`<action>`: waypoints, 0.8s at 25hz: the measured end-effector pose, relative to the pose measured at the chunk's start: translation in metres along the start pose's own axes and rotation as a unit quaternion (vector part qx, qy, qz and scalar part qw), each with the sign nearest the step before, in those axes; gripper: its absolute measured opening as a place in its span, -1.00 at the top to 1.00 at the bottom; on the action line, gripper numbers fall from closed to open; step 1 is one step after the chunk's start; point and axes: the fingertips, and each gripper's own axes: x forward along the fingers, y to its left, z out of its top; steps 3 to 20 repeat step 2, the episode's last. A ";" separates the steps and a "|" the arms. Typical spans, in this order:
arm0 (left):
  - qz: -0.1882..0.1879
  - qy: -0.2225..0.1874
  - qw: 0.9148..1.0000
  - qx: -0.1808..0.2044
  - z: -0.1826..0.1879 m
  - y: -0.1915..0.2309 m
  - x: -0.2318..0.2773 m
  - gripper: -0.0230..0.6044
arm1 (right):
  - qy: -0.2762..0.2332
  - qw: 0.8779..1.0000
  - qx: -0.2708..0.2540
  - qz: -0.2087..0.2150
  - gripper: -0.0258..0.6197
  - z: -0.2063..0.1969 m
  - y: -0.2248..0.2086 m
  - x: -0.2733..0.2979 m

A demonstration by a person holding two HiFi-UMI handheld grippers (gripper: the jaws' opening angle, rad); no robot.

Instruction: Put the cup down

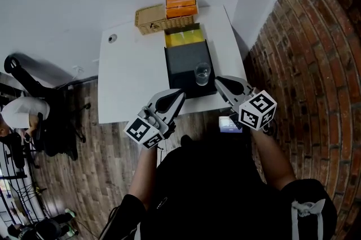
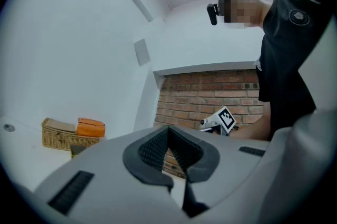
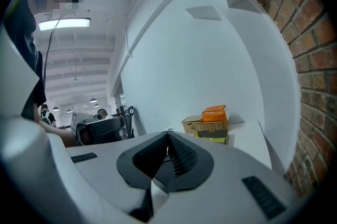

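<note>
Already down, by the look of it: cup [image 1: 202,73] upright on the black box [image 1: 181,58], near its front right corner, with nothing holding it. Made of clear glass. Looks empty, though hard to tell for sure.

Left gripper [image 1: 181,93] shut tight, jaws pressed together, nothing between them. Same for the right gripper [image 1: 218,81]: jaws together, holding nothing. Both held at the near edge of the table [image 1: 130,75], one on each side of the cup, tips pointing toward it. Right one just beside the cup, but not touching, as far as can be seen. Left one a bit further off. Probably held back like that so as not to knock the cup over.

Behind the black box and touching it, a yellow tray [image 1: 183,37]. Can't see anything in it. Further back, by the wall, a woven basket [image 1: 149,18] with orange packs [image 1: 181,7] stacked on its right end. No way to see inside the basket from here.

Probably nothing left to do but stay clear of the cup.
</note>
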 end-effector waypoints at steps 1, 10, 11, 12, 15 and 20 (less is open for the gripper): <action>0.001 0.000 1.000 -0.001 0.000 0.001 0.000 0.90 | 0.000 1.000 0.002 0.000 0.87 -0.001 -0.001 0.000; 0.002 -0.001 1.000 -0.002 0.000 0.001 0.000 0.90 | 0.000 1.000 0.003 0.000 0.87 -0.002 -0.002 -0.001; 0.002 -0.001 1.000 -0.002 0.000 0.001 0.000 0.90 | 0.000 1.000 0.003 0.000 0.87 -0.002 -0.002 -0.001; 0.002 -0.001 1.000 -0.002 0.000 0.001 0.000 0.90 | 0.000 1.000 0.003 0.000 0.87 -0.002 -0.002 -0.001; 0.002 -0.001 1.000 -0.002 0.000 0.001 0.000 0.90 | 0.000 1.000 0.003 0.000 0.87 -0.002 -0.002 -0.001; 0.002 -0.001 1.000 -0.002 0.000 0.001 0.000 0.90 | 0.000 1.000 0.003 0.000 0.87 -0.002 -0.002 -0.001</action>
